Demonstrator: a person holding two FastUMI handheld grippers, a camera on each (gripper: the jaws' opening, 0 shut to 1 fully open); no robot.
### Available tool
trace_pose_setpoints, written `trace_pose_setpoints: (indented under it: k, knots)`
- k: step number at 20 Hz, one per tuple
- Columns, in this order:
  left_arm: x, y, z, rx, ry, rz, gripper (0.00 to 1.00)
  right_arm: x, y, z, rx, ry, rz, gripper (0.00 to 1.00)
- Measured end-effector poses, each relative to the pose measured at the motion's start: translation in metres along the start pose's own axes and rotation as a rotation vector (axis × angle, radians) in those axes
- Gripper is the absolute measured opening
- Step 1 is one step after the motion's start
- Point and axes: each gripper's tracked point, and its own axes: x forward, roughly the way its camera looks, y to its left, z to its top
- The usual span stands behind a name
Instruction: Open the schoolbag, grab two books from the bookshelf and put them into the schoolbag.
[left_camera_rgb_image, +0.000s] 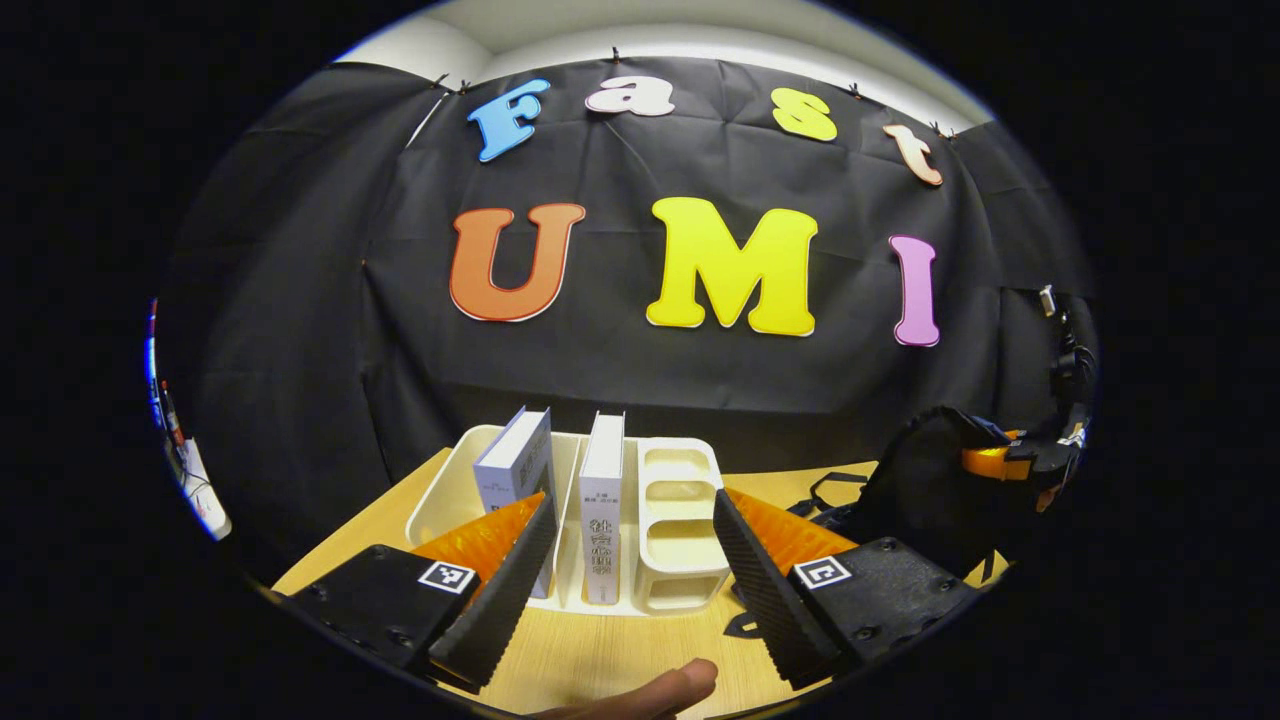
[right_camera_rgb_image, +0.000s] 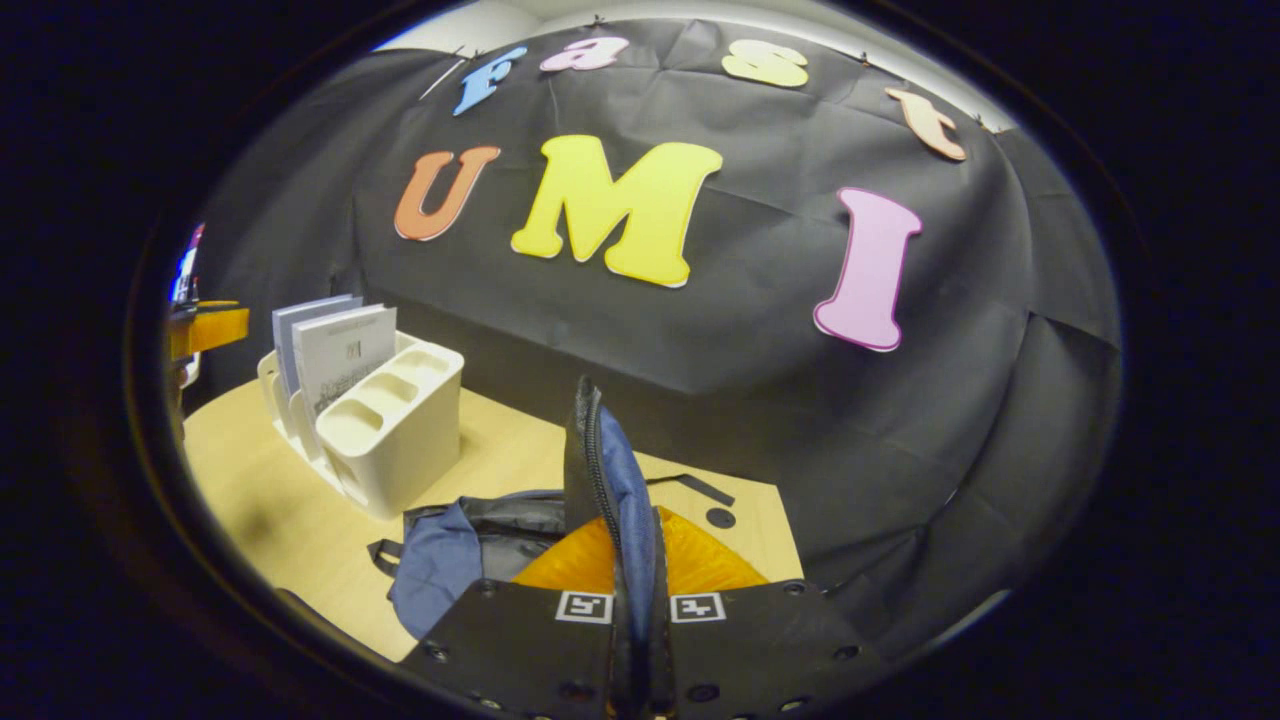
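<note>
A white bookshelf stands on the wooden table with two pale upright books, one on the left and one on the right. My left gripper is open just in front of the shelf, and the right-hand book lines up with the gap between its fingers. The dark schoolbag lies to the right, where the right gripper holds it. In the right gripper view my right gripper is shut on the schoolbag's zippered blue flap and holds it upright. The bookshelf, books and left gripper are at the left.
The wooden table ends at the black cloth wall close behind the shelf. The bag's blue body and loose black straps spread over the table beside the shelf. A person's fingertip shows at the bottom edge.
</note>
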Motion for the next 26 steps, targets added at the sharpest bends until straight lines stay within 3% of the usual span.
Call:
trace_pose_setpoints:
  k: [7, 13, 15, 18, 22, 26]
  knots:
    - [0.073, 0.006, 0.022, 0.055, 0.075, 0.059, 0.99, 0.000, -0.030, -0.006, 0.028, -0.007, 0.025, 0.06]
    - [0.135, 0.021, 0.038, 0.118, 0.136, 0.089, 0.98, -0.002, -0.031, -0.009, 0.037, -0.021, 0.058, 0.06]
    - [0.152, 0.023, 0.027, 0.110, 0.219, 0.084, 0.98, -0.004, -0.031, -0.011, 0.037, -0.024, 0.065, 0.06]
    - [0.172, 0.042, 0.008, 0.165, 0.330, 0.140, 0.96, -0.005, -0.034, -0.016, 0.046, -0.030, 0.072, 0.06]
    - [0.177, 0.033, -0.029, 0.197, 0.514, 0.075, 0.91, -0.007, -0.038, -0.020, 0.069, -0.038, 0.081, 0.07]
    - [0.178, 0.028, -0.048, 0.189, 0.650, 0.051, 0.77, -0.005, -0.033, -0.022, 0.065, -0.042, 0.098, 0.06]
